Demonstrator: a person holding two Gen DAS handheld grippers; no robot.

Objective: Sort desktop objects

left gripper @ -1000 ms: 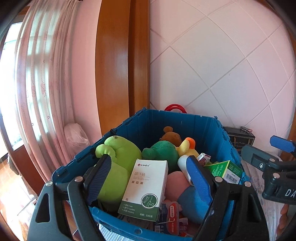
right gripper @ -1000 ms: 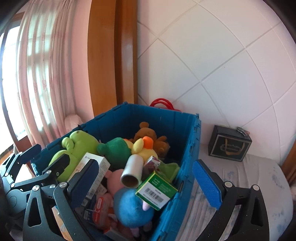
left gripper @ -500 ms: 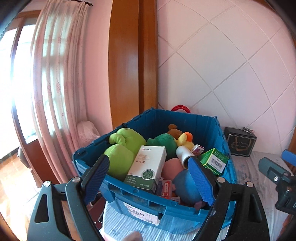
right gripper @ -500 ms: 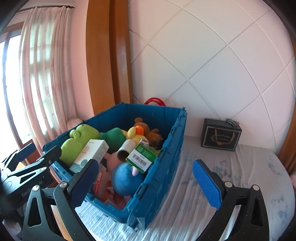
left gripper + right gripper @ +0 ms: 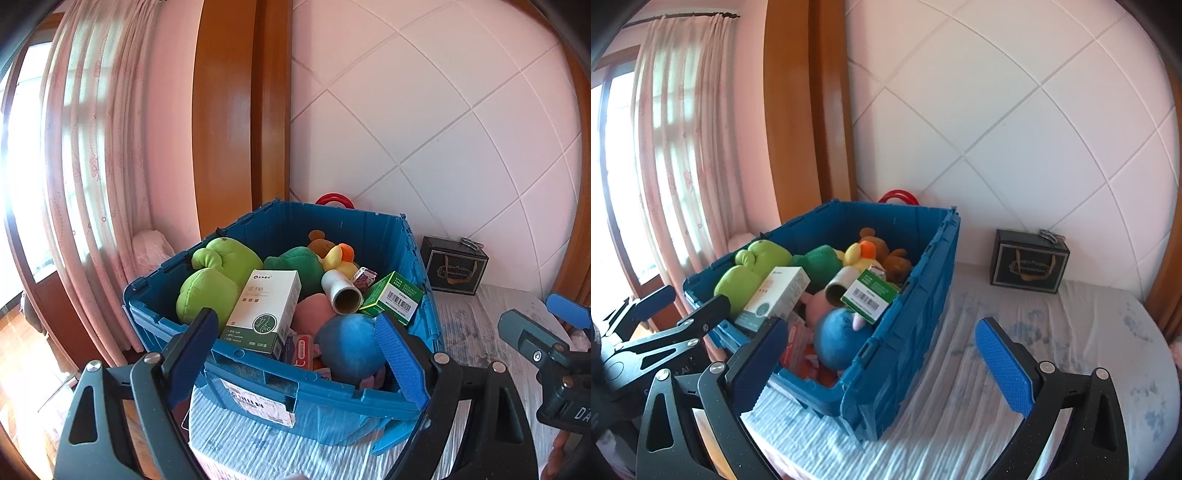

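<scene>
Left gripper (image 5: 295, 354): jaws spread wide with nothing between the pads, held short of the crate's near wall.
Right gripper (image 5: 882, 358): jaws spread, empty, above the crate's near corner and the cloth to its right.
Cloth (image 5: 997, 417): pale blue-and-white bedding under the crate, wrinkled.
Blue crate (image 5: 306, 384): open-topped, a label on its near wall, heaped with objects.
White box (image 5: 264, 310): propped at the near left of the heap, leaning on a light green plush (image 5: 214, 280).
Blue plush (image 5: 347, 347): at the near right, a pink plush (image 5: 310, 314) just behind it.
Cardboard roll (image 5: 341, 291): lying open end forward, beside a green barcode box (image 5: 393, 297) on the right rim.
Far end: dark green plush (image 5: 295, 260), yellow duck (image 5: 340, 258), brown bear (image 5: 895, 258).
Black gift box (image 5: 1028, 260): well apart on the right, against the white tiled wall.
</scene>
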